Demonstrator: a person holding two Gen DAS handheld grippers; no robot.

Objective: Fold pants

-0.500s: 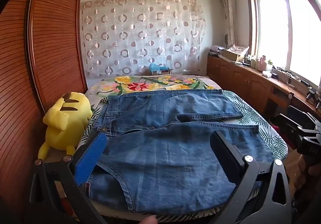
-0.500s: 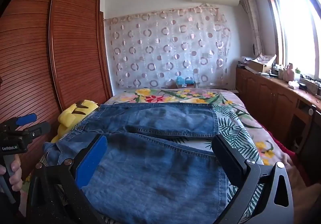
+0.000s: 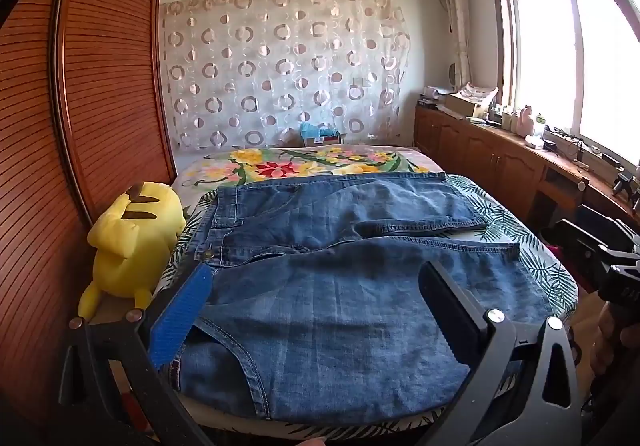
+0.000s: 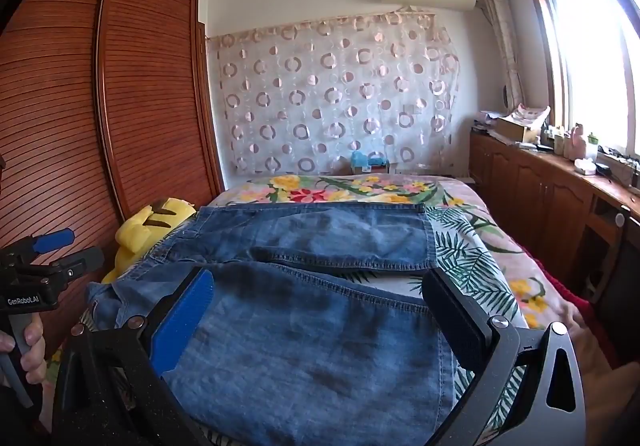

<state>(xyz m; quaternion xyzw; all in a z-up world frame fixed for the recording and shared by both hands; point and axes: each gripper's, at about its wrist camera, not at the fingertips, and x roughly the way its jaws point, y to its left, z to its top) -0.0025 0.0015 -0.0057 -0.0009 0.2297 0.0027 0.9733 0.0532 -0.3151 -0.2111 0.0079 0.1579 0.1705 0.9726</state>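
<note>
Blue denim pants (image 3: 340, 266) lie spread flat on the bed, waistband to the left, both legs running right. They also show in the right wrist view (image 4: 312, 326). My left gripper (image 3: 316, 310) is open and empty, held above the near leg close to the waist end. My right gripper (image 4: 320, 318) is open and empty, held above the near leg toward its hem. The left gripper shows at the left edge of the right wrist view (image 4: 48, 262). The right gripper shows at the right edge of the left wrist view (image 3: 616, 262).
A yellow plush toy (image 3: 136, 238) sits at the bed's left edge beside the waistband. A wooden wardrobe (image 3: 80, 126) runs along the left. A floral bedspread (image 3: 320, 162) covers the bed. Low wooden cabinets (image 3: 500, 162) with clutter stand under the window on the right.
Both wrist views have shifted slightly; the pants lie as before and both grippers stay open.
</note>
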